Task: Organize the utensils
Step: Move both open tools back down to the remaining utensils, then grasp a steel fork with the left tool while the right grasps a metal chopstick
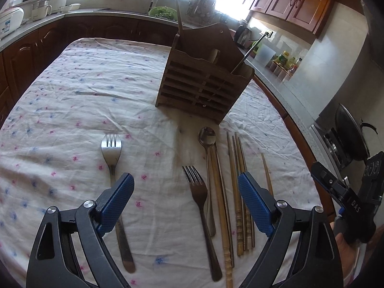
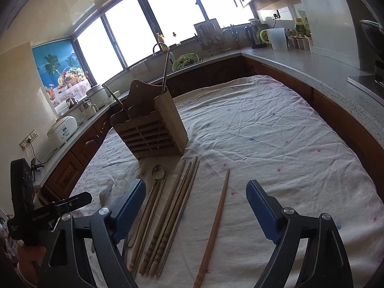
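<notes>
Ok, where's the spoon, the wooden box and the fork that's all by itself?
spoon (image 1: pixel 207 136): left wrist view, on its bowl.
wooden box (image 1: pixel 204 88): left wrist view, on its slatted front.
lone fork (image 1: pixel 111 150): left wrist view, below its tines.

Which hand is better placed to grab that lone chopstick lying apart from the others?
Right. The right gripper is open with the lone chopstick between its fingers; the left gripper frames a fork instead.

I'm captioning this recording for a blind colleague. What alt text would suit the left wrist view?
Open left gripper hovers over a floral tablecloth where two forks, a spoon and several wooden chopsticks lie side by side. Behind them stands a slatted wooden utensil holder, with kitchen counters beyond.
</notes>
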Demonstrator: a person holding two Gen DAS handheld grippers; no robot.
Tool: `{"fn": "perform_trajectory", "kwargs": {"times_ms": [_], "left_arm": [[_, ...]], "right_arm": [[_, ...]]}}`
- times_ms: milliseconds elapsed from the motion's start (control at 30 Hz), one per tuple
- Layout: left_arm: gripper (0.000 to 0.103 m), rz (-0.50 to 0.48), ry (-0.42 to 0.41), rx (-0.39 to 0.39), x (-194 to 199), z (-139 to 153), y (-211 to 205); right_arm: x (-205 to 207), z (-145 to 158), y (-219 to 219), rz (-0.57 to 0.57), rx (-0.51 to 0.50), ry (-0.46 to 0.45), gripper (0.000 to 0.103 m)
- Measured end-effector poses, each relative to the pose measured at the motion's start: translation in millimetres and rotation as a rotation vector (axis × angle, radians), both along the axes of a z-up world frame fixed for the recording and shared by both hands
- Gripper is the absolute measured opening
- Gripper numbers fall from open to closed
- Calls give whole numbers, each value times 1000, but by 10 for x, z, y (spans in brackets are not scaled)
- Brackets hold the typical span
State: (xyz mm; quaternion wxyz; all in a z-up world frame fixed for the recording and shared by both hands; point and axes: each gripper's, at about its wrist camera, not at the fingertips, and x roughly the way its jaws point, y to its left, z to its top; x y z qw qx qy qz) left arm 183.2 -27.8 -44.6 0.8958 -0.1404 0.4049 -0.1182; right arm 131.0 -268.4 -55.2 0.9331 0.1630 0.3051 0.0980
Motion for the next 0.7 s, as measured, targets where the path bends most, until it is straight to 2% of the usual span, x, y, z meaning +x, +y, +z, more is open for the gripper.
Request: {"fn": "perform_trajectory", "kwargs": {"times_ms": [67,133,167,200,233,300,400,433,533,700], "left_arm": [[90,-16,23,-3,56,-47,-35],[90,-29,45,-14,112,-93,-71],[90,-34,53,-14,139,-113,-89],[89,-39,59,-8,162,-129,-110],[86,-45,65,0,193,-146,-130],[78,-61,87,14,258,-200,-180],[60,-87,129,31,359,-310,-255],[57,-95,145,38,390,-355,-272],[49,-115,176,48,442,-454,-329],[45,-134,172,89,454,-471,-389]], "right_arm": [[77,-32,38,10,-1,19,68],[177,-74,67,20,-3,46,51],[228,-98,78,28,1,60,48],[283,-124,94,34,4,73,40],[335,-150,107,38,5,86,32],[446,-207,136,45,3,114,25],[612,-304,176,55,-2,151,20],[667,-340,188,60,-1,164,18],[820,-431,231,71,-4,197,16],[1029,-538,327,83,-36,238,12]]}}
